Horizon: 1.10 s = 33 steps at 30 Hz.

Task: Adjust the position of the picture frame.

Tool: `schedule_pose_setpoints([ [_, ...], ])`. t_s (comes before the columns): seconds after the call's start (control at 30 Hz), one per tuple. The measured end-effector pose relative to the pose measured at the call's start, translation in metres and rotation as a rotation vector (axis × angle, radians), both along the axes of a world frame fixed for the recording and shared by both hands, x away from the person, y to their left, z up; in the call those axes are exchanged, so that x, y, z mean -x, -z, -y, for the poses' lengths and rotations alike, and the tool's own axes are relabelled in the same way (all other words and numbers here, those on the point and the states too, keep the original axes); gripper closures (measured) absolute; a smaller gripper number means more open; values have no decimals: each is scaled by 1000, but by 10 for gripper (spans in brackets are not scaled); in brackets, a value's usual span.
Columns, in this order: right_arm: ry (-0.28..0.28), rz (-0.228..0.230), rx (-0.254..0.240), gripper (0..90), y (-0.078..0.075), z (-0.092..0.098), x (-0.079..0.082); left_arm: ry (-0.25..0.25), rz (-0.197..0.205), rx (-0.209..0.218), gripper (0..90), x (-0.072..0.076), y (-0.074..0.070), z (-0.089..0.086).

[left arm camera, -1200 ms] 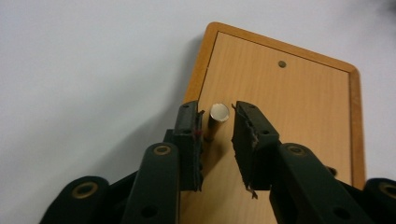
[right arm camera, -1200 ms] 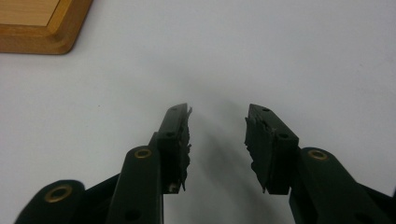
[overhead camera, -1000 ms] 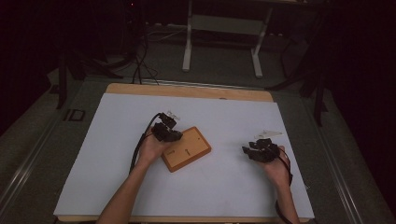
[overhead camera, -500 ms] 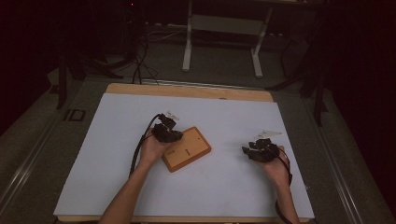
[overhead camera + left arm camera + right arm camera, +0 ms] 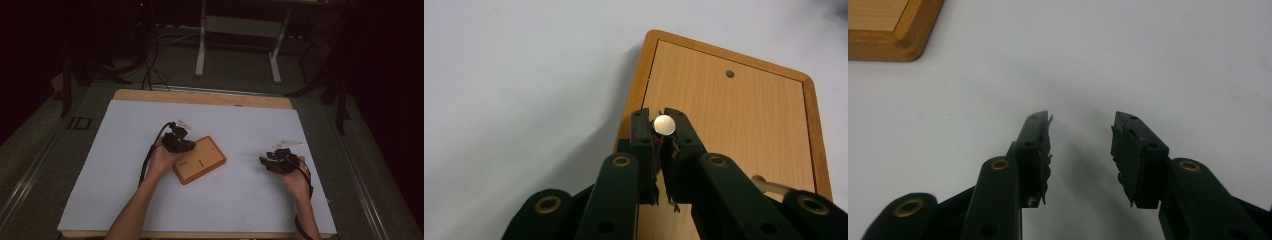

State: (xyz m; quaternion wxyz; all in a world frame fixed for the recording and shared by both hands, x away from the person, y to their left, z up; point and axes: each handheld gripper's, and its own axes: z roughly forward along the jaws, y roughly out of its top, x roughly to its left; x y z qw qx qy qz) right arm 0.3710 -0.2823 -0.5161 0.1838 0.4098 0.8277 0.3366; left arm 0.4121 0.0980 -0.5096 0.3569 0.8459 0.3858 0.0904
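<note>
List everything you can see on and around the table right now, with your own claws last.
Flat rectangular wooden board with a raised rim: one, light wood with orange-brown edge, centre of the table, small holes in its face.
Small round silver peg: one, pinched at the left claw's tips, above the board.
Second peg: one, pale, lying on the board; partly hidden.
White sheet: one, covering the tabletop.
Wooden table: one, tan edge showing at the far side.
White metal stand: one, on the floor beyond the table.
Black cables: several, on the floor at far left.
Left claw: black, shut on the peg.
Right claw: black, open over bare sheet, right of the board.
</note>
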Motion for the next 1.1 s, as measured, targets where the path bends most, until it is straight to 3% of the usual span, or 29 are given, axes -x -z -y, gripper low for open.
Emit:
schedule_pose_setpoints([
  [0.2,-5,2,2,600,0,-2,0,28,16,-5,845,3,-3,3],
  [0.37,-54,28,-39,734,-2,-8,3,54,20,-7,844,4,-4,8],
  [0.5,-88,31,-26,824,-2,-14,5,79,28,-4,844,6,-7,13],
  [0.63,-107,21,-24,851,-1,-17,5,105,28,3,844,8,-10,19],
  [1.1,-204,20,-103,894,1,-50,18,175,34,16,844,15,-23,38],
])
